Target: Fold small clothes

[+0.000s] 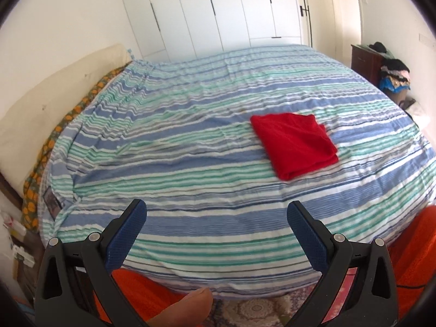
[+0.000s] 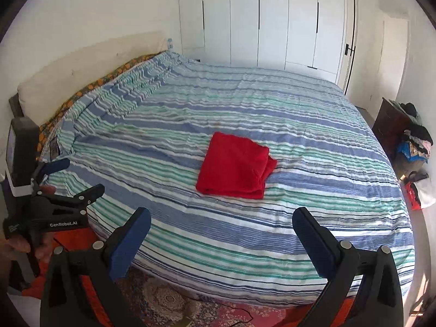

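Red and folded into a rough square, a cloth [image 1: 295,144] [image 2: 235,169] is lying flat on a striped sheet [image 1: 190,141] [image 2: 313,141] covering the bed, well apart from both tools. The left gripper [image 1: 216,218] and the right gripper [image 2: 221,224] are hovering over the sheet's near edge, on the side away from the white wardrobe [image 1: 231,11] [image 2: 272,19], each with its blue-padded jaws spread wide and holding nothing. Beyond the sheet's right edge, a pile of clothes [image 1: 395,75] [image 2: 415,141] is sitting by a dark wooden cabinet [image 1: 365,57] [image 2: 388,120].
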Demonstrator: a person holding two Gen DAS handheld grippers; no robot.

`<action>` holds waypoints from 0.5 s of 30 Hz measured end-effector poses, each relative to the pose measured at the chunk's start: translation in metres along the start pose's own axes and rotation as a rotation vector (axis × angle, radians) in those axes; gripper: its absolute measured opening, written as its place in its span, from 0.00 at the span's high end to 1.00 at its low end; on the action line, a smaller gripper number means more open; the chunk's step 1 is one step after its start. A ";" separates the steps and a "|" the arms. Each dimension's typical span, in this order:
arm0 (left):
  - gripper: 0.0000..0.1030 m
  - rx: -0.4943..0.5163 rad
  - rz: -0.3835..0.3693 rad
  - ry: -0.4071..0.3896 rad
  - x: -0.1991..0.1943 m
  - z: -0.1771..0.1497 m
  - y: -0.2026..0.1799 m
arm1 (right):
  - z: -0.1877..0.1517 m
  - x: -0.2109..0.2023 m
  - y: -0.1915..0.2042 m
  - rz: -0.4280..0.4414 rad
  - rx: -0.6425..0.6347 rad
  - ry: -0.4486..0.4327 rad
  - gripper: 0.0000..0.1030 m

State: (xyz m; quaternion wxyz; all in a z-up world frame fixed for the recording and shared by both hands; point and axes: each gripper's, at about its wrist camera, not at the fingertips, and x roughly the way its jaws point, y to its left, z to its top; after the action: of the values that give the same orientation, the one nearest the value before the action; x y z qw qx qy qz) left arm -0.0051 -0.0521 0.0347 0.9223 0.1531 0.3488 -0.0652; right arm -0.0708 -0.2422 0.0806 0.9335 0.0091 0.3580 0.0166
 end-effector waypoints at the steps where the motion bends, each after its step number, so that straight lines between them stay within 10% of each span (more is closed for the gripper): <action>1: 0.00 0.021 0.025 -0.016 0.000 0.003 0.000 | 0.003 -0.006 -0.004 0.013 0.019 -0.031 0.00; 6: 0.00 -0.007 0.045 -0.051 0.000 0.015 0.017 | 0.008 -0.009 -0.011 0.054 -0.019 -0.047 0.01; 12: 0.00 0.074 0.169 -0.194 -0.017 0.034 0.036 | 0.028 -0.069 -0.032 0.031 0.014 -0.334 0.00; 15: 0.00 0.077 0.181 -0.230 -0.025 0.044 0.047 | 0.040 -0.062 -0.031 -0.002 -0.088 -0.265 0.00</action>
State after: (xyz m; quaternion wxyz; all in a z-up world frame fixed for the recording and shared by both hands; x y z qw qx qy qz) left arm 0.0146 -0.0214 0.0933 0.9518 0.2106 0.2228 -0.0123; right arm -0.0891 -0.2754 0.1510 0.9722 -0.0300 0.2303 0.0298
